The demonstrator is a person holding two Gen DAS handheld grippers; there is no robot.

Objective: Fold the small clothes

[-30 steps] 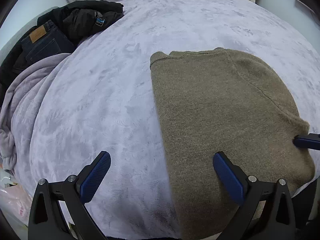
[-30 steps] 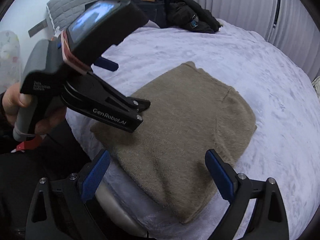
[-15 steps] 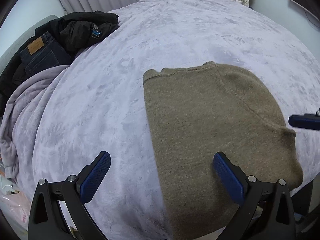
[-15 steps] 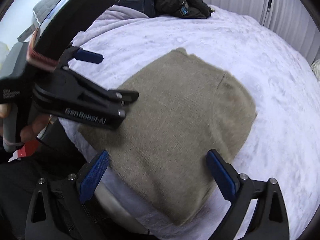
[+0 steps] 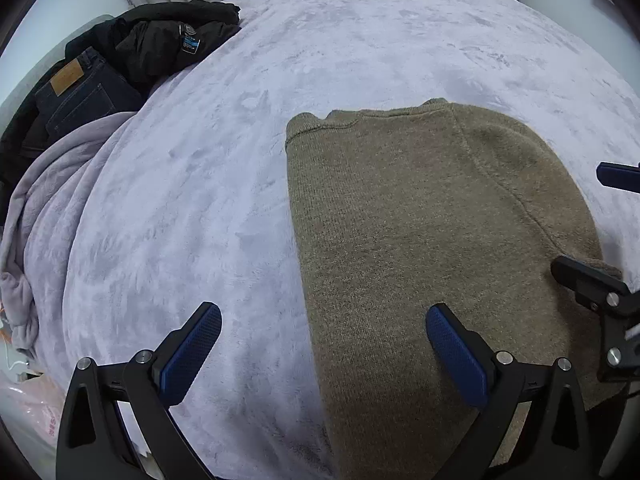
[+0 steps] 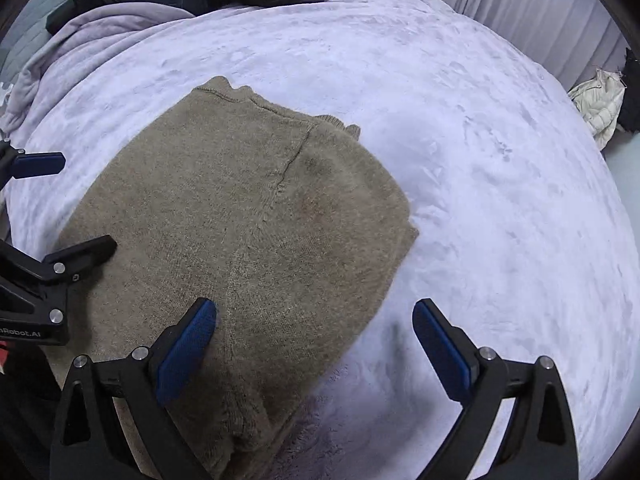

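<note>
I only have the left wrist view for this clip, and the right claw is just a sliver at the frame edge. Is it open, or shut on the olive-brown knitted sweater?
Observer: Open. In the right wrist view the right claw is spread wide and grips nothing of the olive-brown knitted sweater.
Reviewer: Where does it sit relative to the sweater?
Observer: It straddles the sweater's right-hand edge. One blue pad is over the knit and the other is over the lilac plush bedspread. I cannot tell whether either pad touches.
</note>
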